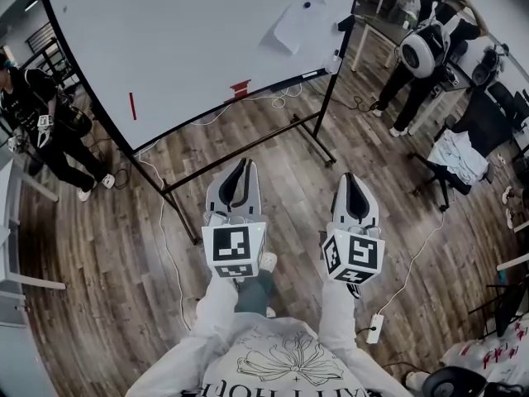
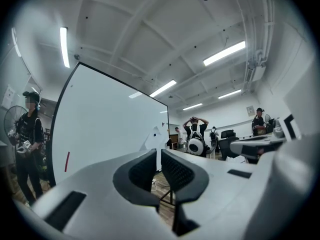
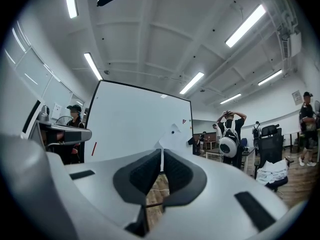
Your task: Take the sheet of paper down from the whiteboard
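A white sheet of paper (image 1: 297, 21) hangs tilted on the whiteboard (image 1: 182, 40), pinned by a dark round magnet (image 1: 307, 6) near the board's right side. The paper (image 2: 152, 138) shows past the left jaws, and the paper (image 3: 172, 136) also shows above the right jaws. My left gripper (image 1: 240, 177) and right gripper (image 1: 354, 190) are both held level over the wooden floor, well short of the board. Each is shut with nothing between its jaws.
The whiteboard stands on a black wheeled frame (image 1: 318, 139) with cables on the floor beneath. A person (image 1: 41, 126) stands at the left. Another person (image 1: 421, 52) stands at the right by desks and a chair (image 1: 463, 151). A power strip (image 1: 374, 327) lies on the floor.
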